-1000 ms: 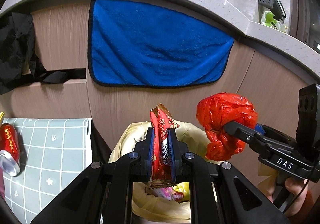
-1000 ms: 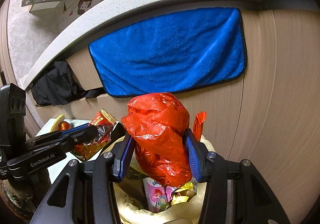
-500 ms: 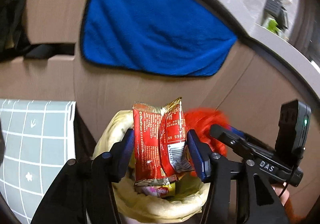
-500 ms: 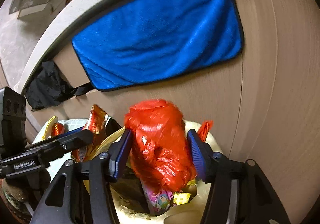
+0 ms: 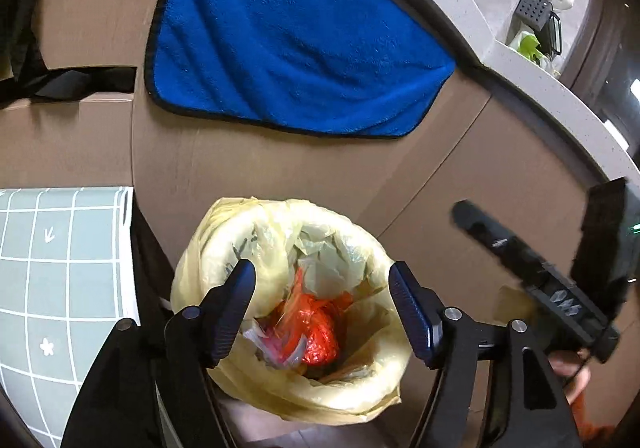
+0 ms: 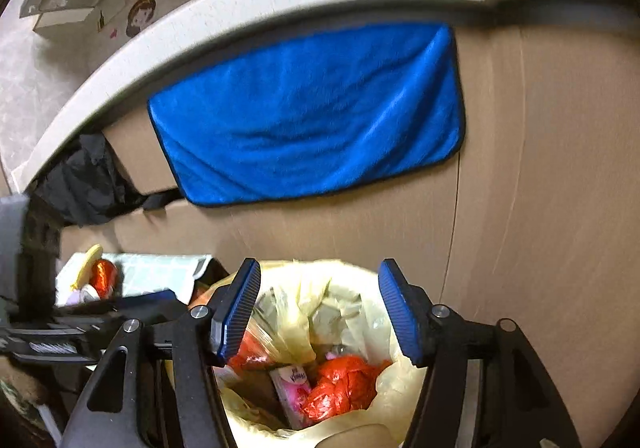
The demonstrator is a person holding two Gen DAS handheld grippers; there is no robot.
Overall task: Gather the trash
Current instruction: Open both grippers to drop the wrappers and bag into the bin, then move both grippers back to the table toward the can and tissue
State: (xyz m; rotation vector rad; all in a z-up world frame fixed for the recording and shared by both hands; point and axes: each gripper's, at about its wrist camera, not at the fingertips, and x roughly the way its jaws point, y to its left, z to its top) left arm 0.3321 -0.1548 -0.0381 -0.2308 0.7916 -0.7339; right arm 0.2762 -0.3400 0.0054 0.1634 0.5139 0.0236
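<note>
A bin lined with a yellow bag [image 5: 224, 244] [image 6: 404, 380] stands against the cabinet front. The crumpled red plastic bag [image 5: 320, 332] [image 6: 340, 388] lies inside it among other trash, with a pink carton [image 6: 292, 388] beside it. My left gripper [image 5: 322, 288] is open and empty, right above the bin mouth. My right gripper [image 6: 318, 300] is open and empty above the same bin; its body shows at the right of the left wrist view [image 5: 532, 280]. The red snack wrapper is not clearly visible.
A blue towel [image 5: 292, 44] [image 6: 312, 116] hangs on the cabinet under the stone counter [image 6: 120, 60]. A grid-patterned mat [image 5: 52, 280] lies left of the bin, with a red can [image 6: 105, 274] on it. Black cloth [image 6: 84, 184] hangs at the left.
Both grippers opened. The red snack wrapper left the left gripper and the red plastic bag left the right one; the bag now lies in the bin.
</note>
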